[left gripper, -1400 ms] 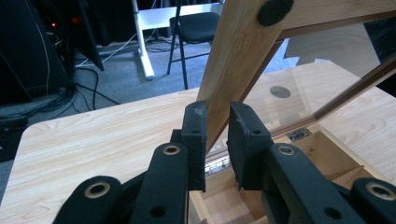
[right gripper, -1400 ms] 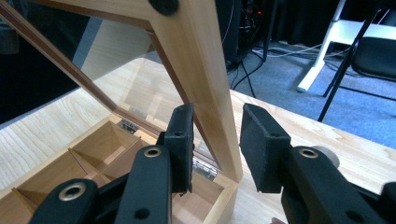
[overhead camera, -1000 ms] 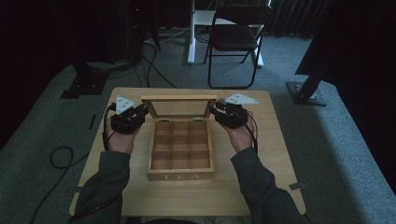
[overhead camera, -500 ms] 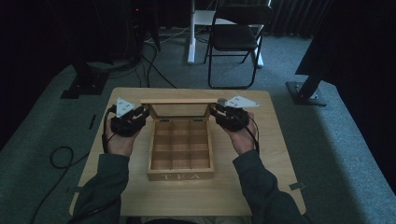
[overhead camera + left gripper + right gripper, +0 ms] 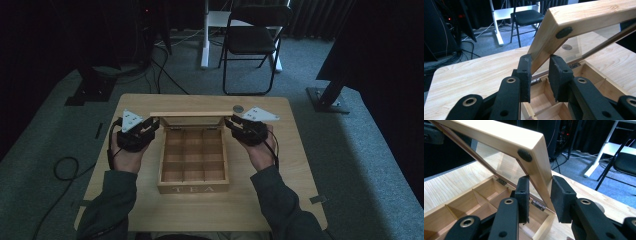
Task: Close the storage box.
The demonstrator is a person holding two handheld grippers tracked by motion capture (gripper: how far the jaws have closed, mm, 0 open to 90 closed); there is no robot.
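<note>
- Standing near the middle of the desk (image 5: 125, 205), the wooden tea box (image 5: 193, 162) has its glass-paned lid (image 5: 187, 114) raised and tilted.
- Left tongs (image 5: 154, 126) straddle the lid's left side rail, having just opened slightly.
- Right tongs (image 5: 231, 123) are clamped on the lid's right side rail.
- A folding chair (image 5: 252, 40) stands beyond the desk.

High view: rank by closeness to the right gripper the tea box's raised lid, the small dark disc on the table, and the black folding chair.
1. Raised wooden lid, between right gripper's jaws.
2. Small dark disc, on the table just beyond.
3. Black folding chair, on the floor past the table.
</note>
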